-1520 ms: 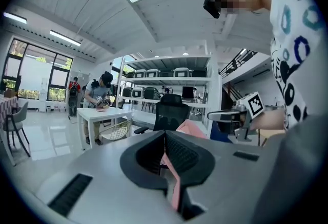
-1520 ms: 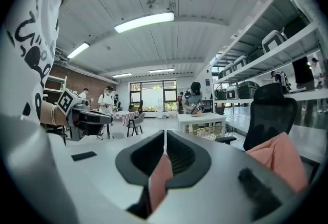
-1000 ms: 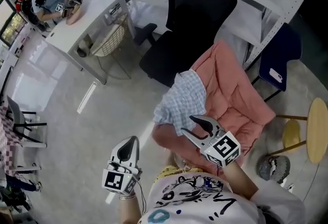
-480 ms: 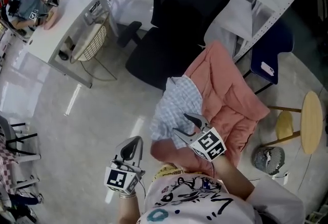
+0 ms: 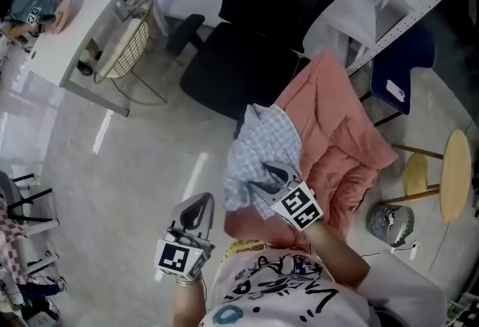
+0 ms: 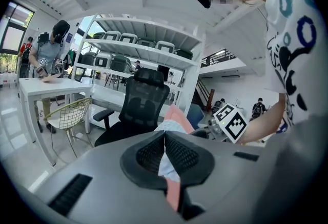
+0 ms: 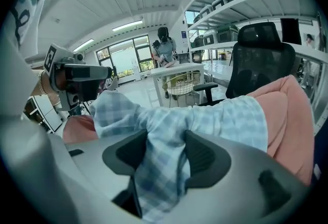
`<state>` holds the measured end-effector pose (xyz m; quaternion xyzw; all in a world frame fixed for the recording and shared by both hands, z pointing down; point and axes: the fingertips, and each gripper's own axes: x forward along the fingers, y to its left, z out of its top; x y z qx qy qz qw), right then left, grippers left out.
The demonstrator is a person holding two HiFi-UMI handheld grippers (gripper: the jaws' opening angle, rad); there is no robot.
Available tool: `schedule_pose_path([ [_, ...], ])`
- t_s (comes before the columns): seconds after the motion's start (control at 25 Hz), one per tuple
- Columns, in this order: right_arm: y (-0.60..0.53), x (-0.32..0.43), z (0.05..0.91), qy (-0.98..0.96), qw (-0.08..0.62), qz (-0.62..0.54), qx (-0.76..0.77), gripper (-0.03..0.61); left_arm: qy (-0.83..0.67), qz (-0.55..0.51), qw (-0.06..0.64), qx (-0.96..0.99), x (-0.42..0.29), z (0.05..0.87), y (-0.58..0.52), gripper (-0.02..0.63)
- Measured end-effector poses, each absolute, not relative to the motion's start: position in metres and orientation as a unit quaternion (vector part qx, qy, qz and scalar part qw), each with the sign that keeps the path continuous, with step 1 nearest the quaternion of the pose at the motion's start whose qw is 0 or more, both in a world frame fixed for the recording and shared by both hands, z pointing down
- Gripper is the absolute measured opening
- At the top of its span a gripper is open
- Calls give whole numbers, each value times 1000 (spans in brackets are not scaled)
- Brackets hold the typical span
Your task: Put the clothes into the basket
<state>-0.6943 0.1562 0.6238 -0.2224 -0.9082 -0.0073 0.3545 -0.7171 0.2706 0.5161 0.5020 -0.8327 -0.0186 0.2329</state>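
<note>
Right gripper view: right tongs (image 7: 166,152) spread wide, just been opening, checked shirt (image 7: 210,120) bunched loosely inside them. Shirt draped over pink quilt (image 5: 340,131). Left tongs (image 6: 165,138) closed, empty, clear of the shirt.

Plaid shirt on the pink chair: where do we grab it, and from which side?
Take the raised fold at the near edge of the shirt, coming from above on the person's side. It lies crumpled over the pink chair, and that fold stands up enough to pinch. The right gripper, whose jaws have just been opening, straddles that fold without pressing it.
</note>
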Motion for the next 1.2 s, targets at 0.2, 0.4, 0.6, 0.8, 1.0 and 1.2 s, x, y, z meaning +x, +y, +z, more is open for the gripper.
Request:
schedule_pose_path([
  [0.2, 150, -694, 620, -907, 350, -6, -234, 89, -830, -23, 222, 512, -718, 519, 264, 15],
  [0.4, 143, -691, 589, -924, 310, -11, -223, 77, -832, -17, 229, 505, -713, 515, 262, 15],
  [0.6, 143, -687, 555, -938, 265, -17, -224, 75, -839, -16, 211, 501, -699, 502, 263, 15],
  [0.8, 144, -665, 519, -944, 222, -19, -243, 74, -848, -11, 199, 492, -670, 491, 264, 15],
  [1.0, 136, -627, 499, -951, 191, -26, -243, 72, -861, -17, 171, 478, -635, 470, 266, 15],
  [1.2, 135, -584, 470, -957, 147, -32, -249, 72, -869, -9, 151, 472, -591, 457, 271, 15],
])
